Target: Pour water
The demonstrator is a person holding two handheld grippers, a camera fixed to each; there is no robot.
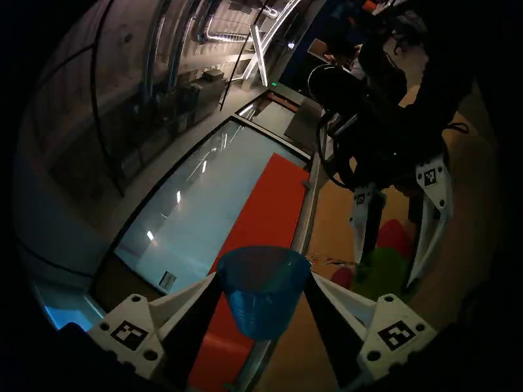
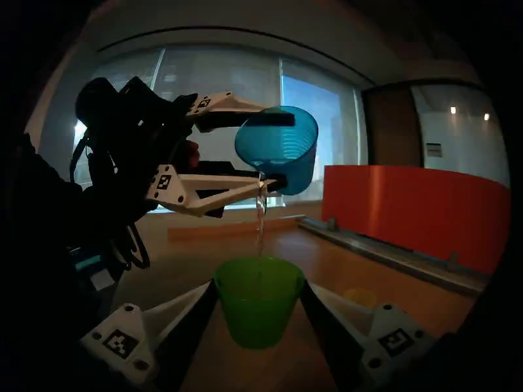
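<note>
While your left fingers [image 2: 216, 196] pinch the tipped blue cup [image 2: 278, 147] and right fingers [image 2: 346, 307] the green cup [image 2: 258, 307], water [image 2: 260, 222] streams between; you're mid-pour.

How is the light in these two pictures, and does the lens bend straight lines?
Right gripper view: bright windows behind leave the left gripper almost a silhouette; the water stream shows clearly. Left gripper view: dim overall, small light reflections on the glass, its frame curved by fisheye.
</note>
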